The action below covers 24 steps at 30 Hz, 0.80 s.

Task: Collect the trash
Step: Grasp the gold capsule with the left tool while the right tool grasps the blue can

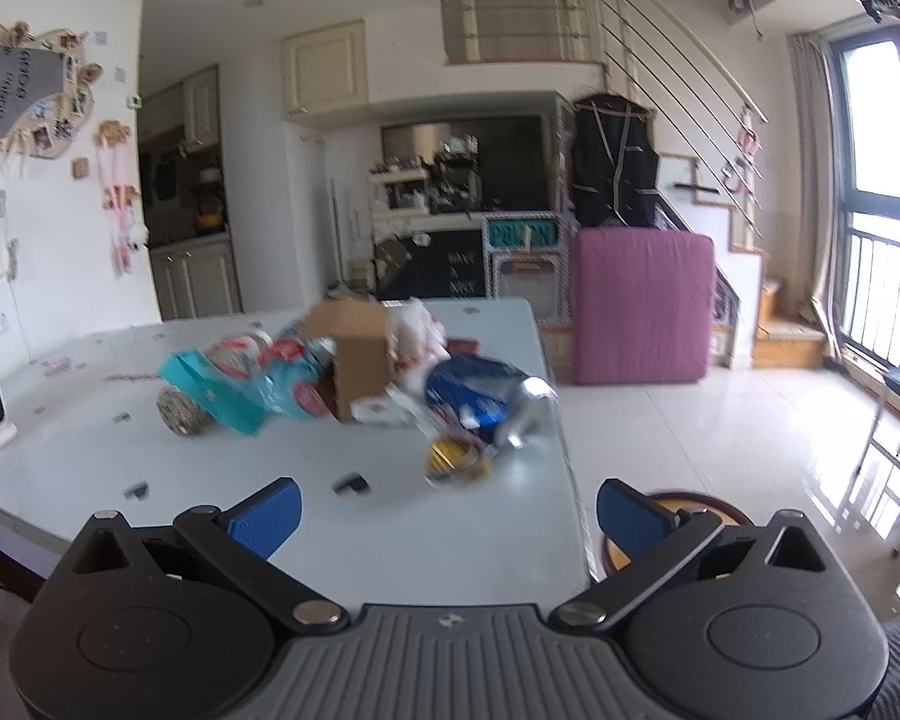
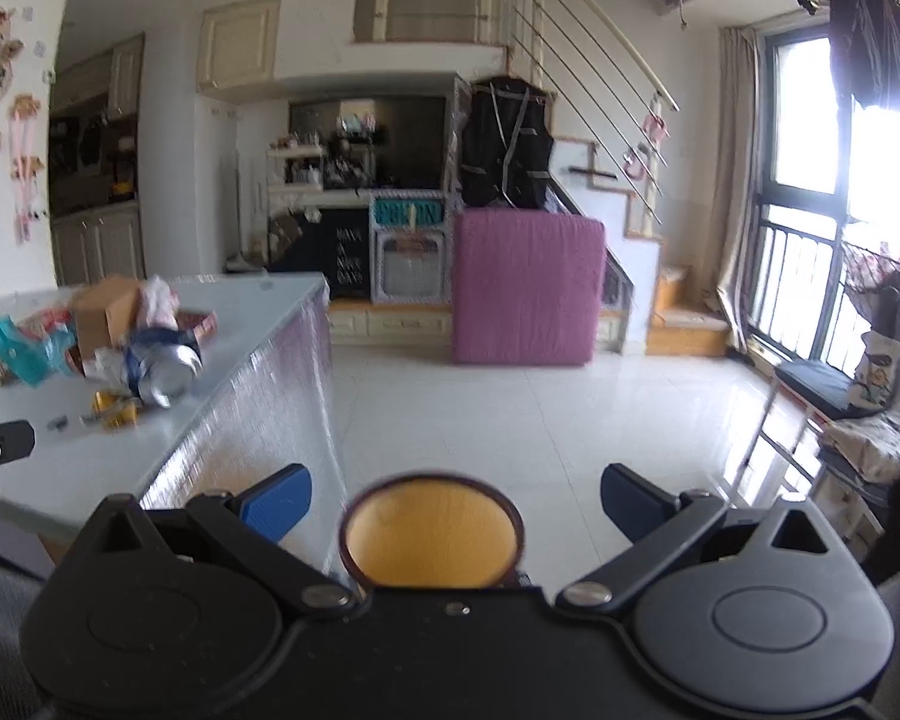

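pale table, blurred, perhaps wrappers

Trash lies in one loose heap toward the far right part of the tabletop. A brown cardboard box stands at the middle of the heap, open flaps up. Left of it lies a crumpled teal wrapper, touching a round speckled object at the heap's left end. Right of the box sits a blue and silver foil bag, near the right edge. A small yellow wrapper lies nearest, just in front of the bag. A bin, round with a yellow interior and dark rim, stands on the floor beside the table's right edge.
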Available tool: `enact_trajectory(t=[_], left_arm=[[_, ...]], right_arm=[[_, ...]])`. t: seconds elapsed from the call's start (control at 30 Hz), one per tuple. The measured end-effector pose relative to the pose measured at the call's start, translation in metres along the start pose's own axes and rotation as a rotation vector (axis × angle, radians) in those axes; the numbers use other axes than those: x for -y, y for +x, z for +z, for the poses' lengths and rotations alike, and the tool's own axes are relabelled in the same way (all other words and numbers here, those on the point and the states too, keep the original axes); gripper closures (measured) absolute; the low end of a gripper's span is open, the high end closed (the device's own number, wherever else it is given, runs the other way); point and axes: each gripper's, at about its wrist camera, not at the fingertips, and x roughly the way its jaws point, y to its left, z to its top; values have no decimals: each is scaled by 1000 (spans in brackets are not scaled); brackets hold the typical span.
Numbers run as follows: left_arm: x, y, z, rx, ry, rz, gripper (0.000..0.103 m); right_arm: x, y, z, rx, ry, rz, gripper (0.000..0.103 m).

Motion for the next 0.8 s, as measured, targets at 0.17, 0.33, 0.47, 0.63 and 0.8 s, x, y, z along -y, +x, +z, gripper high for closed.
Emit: enact_trajectory(t=[0.17, 0.33, 0.47, 0.63, 0.8], left_arm=[[-16, 13, 17, 36, 17, 41, 0], [-32, 31, 31, 35, 12, 61, 0], [-38, 46, 35, 47, -6, 47, 0], [-33, 72, 31, -30, -26, -8, 0], [-26, 97, 20, -76, -48, -79, 0]], right_arm=[[-12, 18, 28, 63, 2, 50, 0], [-35, 43, 58, 108, -55, 141, 0], [-54, 62, 80, 148, -46, 208, 0], [-82, 94, 99, 145, -66, 326, 0], [-104, 128, 111, 96, -81, 412, 0]])
